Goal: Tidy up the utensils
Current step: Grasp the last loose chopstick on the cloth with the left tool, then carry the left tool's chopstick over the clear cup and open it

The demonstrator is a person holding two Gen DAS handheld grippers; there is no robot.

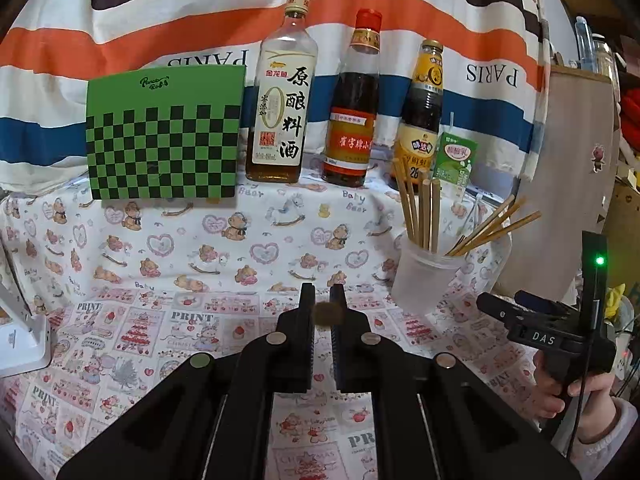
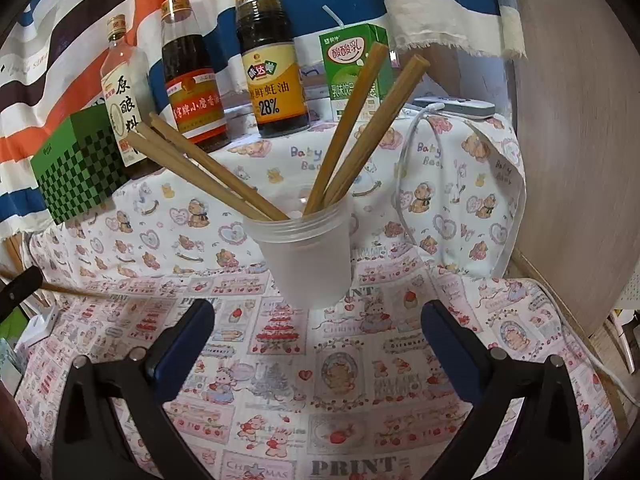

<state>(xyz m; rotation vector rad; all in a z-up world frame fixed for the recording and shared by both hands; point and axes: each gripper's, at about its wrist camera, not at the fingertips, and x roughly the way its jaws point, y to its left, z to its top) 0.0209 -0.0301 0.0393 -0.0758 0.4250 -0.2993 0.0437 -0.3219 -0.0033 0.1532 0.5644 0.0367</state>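
Note:
A frosted plastic cup (image 1: pixel 422 278) (image 2: pixel 306 258) stands on the patterned cloth and holds several wooden chopsticks (image 1: pixel 426 210) (image 2: pixel 352 124) leaning left and right. My left gripper (image 1: pixel 323 298) is nearly shut on one wooden chopstick (image 1: pixel 328 313), seen end-on between its fingers; its shaft shows at the left edge of the right wrist view (image 2: pixel 68 289). It sits left of the cup. My right gripper (image 2: pixel 318 316) is open and empty, just in front of the cup; it also shows in the left wrist view (image 1: pixel 500 308).
At the back stand a green checkered box (image 1: pixel 164 132), a cooking wine bottle (image 1: pixel 282 100), a dark oil bottle (image 1: pixel 354 112), an oyster sauce bottle (image 1: pixel 420 120) and a green drink carton (image 1: pixel 454 160). A white cable (image 2: pixel 404 184) lies right of the cup. A white object (image 1: pixel 24 340) sits at the left edge.

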